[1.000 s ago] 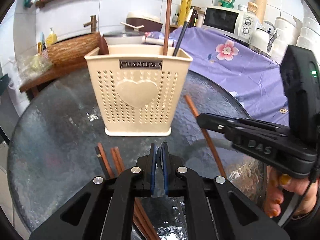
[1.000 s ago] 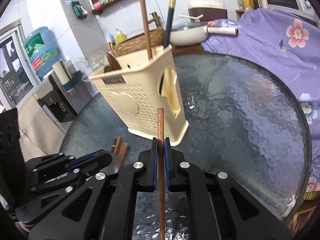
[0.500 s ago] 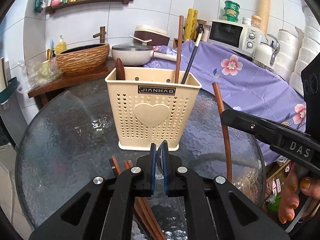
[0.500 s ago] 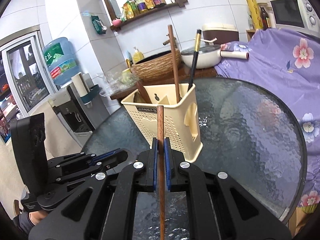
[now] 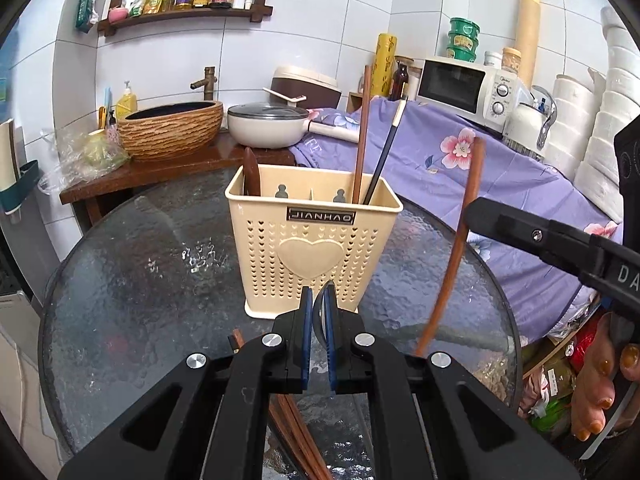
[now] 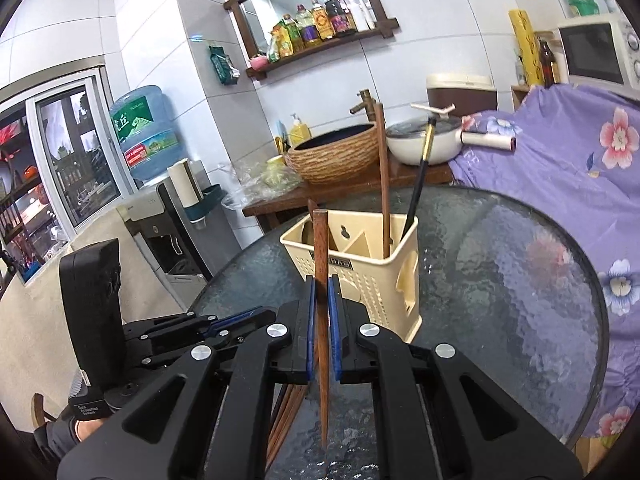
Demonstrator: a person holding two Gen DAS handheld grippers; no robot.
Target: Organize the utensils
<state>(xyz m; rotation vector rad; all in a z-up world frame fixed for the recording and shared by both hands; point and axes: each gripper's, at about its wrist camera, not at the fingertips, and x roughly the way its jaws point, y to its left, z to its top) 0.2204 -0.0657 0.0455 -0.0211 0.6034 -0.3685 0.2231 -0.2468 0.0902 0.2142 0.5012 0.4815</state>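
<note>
Glass-topped bench (image 5: 132,280): the right gripper (image 6: 321,300), clamping a brown chopstick (image 6: 320,264), had lifted it upright near the cream holder (image 5: 312,248), ready for insertion; the left gripper (image 5: 316,312) stayed closed, empty.

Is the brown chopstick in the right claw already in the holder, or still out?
Out: the right claw grips the brown chopstick short of the cream holder.

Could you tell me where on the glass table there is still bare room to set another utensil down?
The glass table is bare left of the cream utensil basket, out to the rim, and right of it toward the purple cloth. It is crowded in front of the basket, where loose chopsticks lie under both grippers.
</note>
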